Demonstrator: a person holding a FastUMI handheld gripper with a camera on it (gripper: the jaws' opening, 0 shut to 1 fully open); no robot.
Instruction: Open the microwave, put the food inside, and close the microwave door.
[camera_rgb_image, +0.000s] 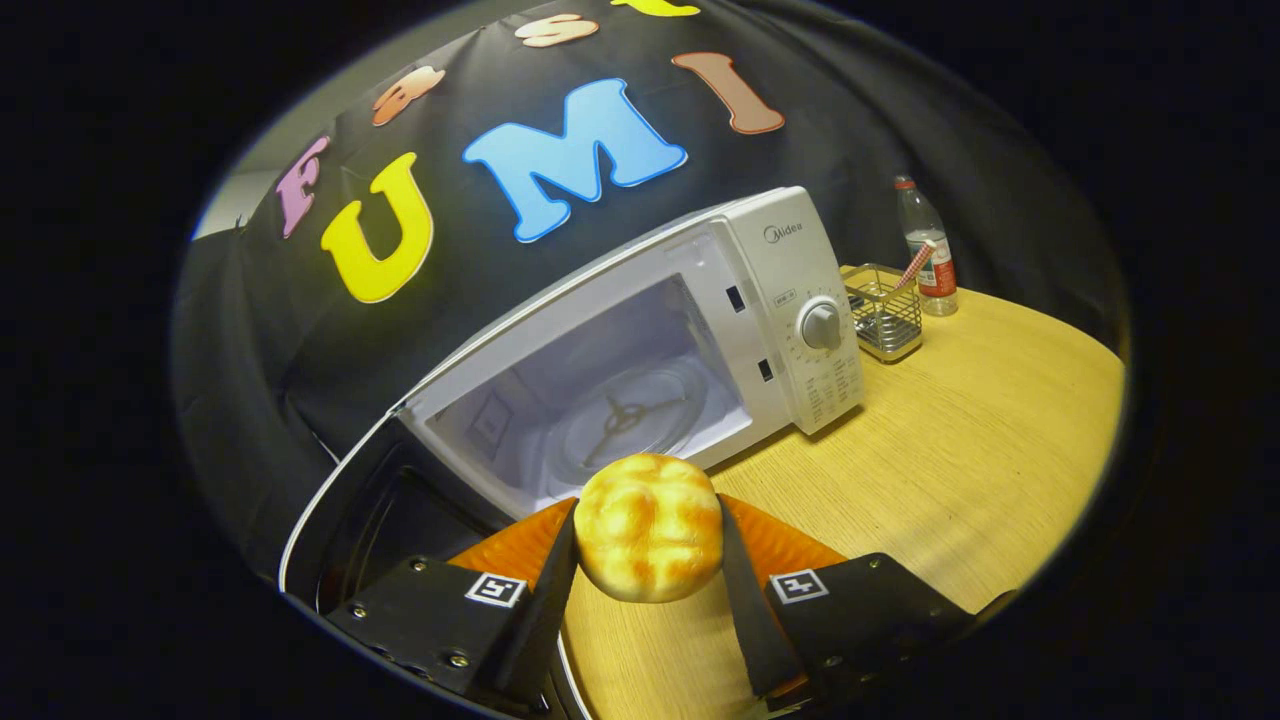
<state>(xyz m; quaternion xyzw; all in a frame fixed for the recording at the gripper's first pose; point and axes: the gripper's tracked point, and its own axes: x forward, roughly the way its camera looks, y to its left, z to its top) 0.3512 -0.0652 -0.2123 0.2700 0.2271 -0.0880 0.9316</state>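
Door (350, 520): swung wide open at about eight o'clock from the bun, its dark inner panel facing up, hanging just beside the left finger.

Cavity: straight ahead at eleven o'clock from the fingers, lit and pale inside. Here's the glass turntable (625, 420) lying flat on the floor with its three-armed hub showing through, and nothing on it!

Bun (648, 527): the food itself, a round golden roll with a scored crust, sitting between the fingers just short of the cavity's lower lip.

Gripper (648, 540): clamped on the bun, one finger pressed on each flank, holding it clear of the table (950, 470).

Microwave (790, 290): white box, tilted in this view, its dial (820, 325) at one o'clock from the bun.

Basket (882, 312): small wire caddy at two o'clock, just right of the microwave; a striped stick pokes out of it, the rest I can't make out.

Bottle (925, 250): clear plastic, upright, just behind the basket; how full it is I can't tell.

Stage: door looks done, loading is on, closing is yet to come.

Risk: the bun is soft, so a hard squeeze could crush it. Come in low and it may bump the front lip; drift left and a finger could knock the open door. Release too early and it could roll off the glass.
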